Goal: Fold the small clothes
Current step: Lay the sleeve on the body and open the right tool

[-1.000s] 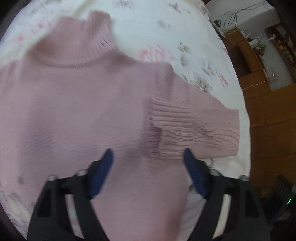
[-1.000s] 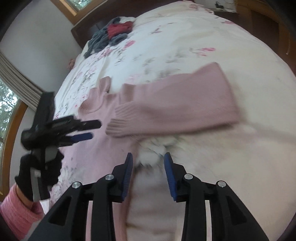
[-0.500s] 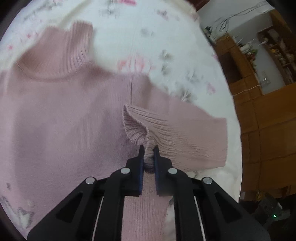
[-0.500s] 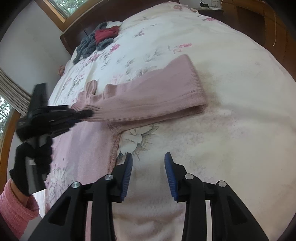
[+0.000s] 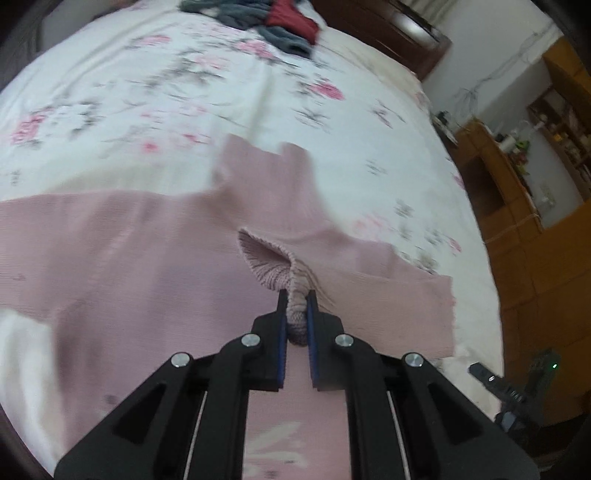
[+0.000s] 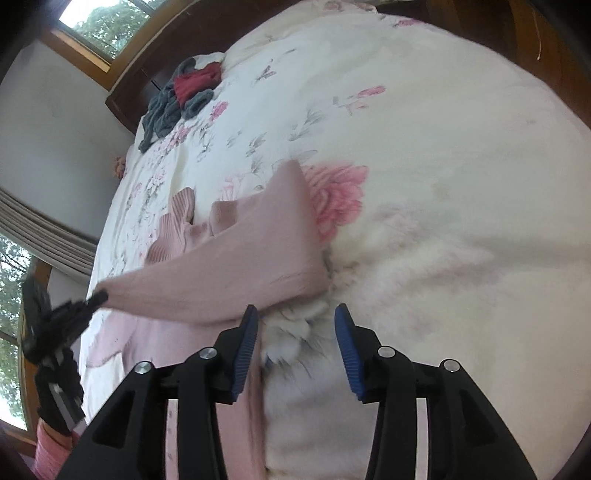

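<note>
The left tool point(image 5: 296, 317), black with blue pads, is clamped on the ribbed cuff point(image 5: 271, 264) of a dusty-pink knitted turtleneck sweater point(image 5: 155, 251), the cuff bunched between its jaws and lifted off the sweater's body. The right tool point(image 6: 295, 341), of the same make, has its jaws spread apart with nothing between them, poised over a fluffy white patch of the bed at the sweater's side edge.

The left wrist view looks down the sweater toward its ribbed collar point(image 5: 264, 162); the chest lies flat on the white floral bedspread point(image 5: 166, 85), with one sleeve running out to the left edge of the picture. Only the right wrist view shows the gripped sleeve point(image 6: 229, 273) as a whole: it stretches taut from a fold near the right tool across to the left tool point(image 6: 94, 297), which a black-gloved hand point(image 6: 55, 373) with a pink cuff holds.

Beyond the collar the bedspread lies bare up to a pile of grey and red clothes point(image 5: 273, 22) near the dark wooden headboard point(image 5: 388, 29). To the right of the sweater, the bed edge is near, with wooden furniture point(image 5: 517, 206) just past it. The right wrist view shows wide open bedspread to the right of the sleeve fold.
</note>
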